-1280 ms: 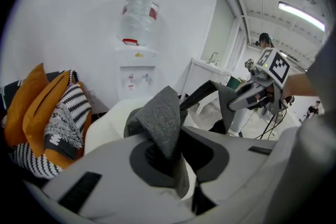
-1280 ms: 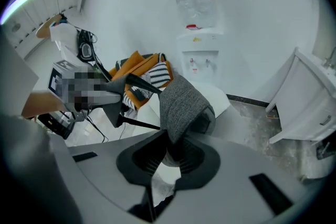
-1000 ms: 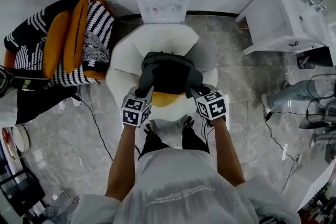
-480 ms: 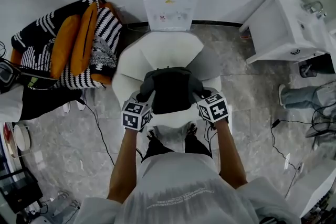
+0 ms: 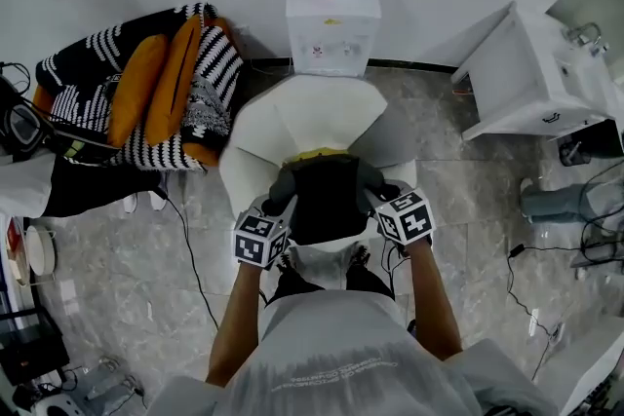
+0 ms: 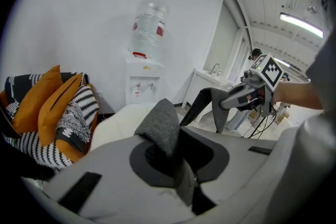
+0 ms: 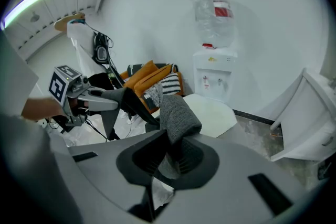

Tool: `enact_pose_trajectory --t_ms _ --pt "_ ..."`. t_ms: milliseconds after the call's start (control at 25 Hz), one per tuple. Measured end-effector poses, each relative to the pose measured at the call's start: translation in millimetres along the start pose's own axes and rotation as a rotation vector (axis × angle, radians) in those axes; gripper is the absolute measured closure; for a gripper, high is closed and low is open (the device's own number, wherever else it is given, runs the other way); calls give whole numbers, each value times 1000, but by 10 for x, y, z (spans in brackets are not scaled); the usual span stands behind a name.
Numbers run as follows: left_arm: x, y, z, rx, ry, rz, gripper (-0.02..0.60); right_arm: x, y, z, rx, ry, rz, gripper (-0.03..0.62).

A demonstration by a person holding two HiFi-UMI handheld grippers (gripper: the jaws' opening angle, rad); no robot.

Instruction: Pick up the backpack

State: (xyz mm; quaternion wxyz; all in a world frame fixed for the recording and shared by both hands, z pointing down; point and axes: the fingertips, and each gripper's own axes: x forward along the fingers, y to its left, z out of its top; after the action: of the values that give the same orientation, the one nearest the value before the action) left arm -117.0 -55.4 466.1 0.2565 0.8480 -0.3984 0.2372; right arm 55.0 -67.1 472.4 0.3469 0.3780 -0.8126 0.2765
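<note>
Our left gripper (image 5: 279,200) has its fingers pinched on one grey woven shoulder strap (image 6: 160,123) of the dark grey fabric backpack (image 5: 327,200). Our right gripper (image 5: 378,195) has its fingers clamped on the other grey strap (image 7: 178,113). The backpack hangs between the two grippers, over the front part of the white cushioned seat (image 5: 292,112).

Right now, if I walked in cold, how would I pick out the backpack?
Find the water cooler against the wall; a white chair stands just in front of it. Over the chair's near edge is the backpack, gripped by the left claw and right claw. It is the only plain dark grey bundle, unlike the orange and striped cushions to the left.
</note>
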Motion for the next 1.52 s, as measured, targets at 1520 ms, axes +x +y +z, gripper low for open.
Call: enact_pose_trajectory --t_ms 1520 --pt "-1086 304 1800 253 -309 180 543 -906 542 1783 -190 -402 18 557"
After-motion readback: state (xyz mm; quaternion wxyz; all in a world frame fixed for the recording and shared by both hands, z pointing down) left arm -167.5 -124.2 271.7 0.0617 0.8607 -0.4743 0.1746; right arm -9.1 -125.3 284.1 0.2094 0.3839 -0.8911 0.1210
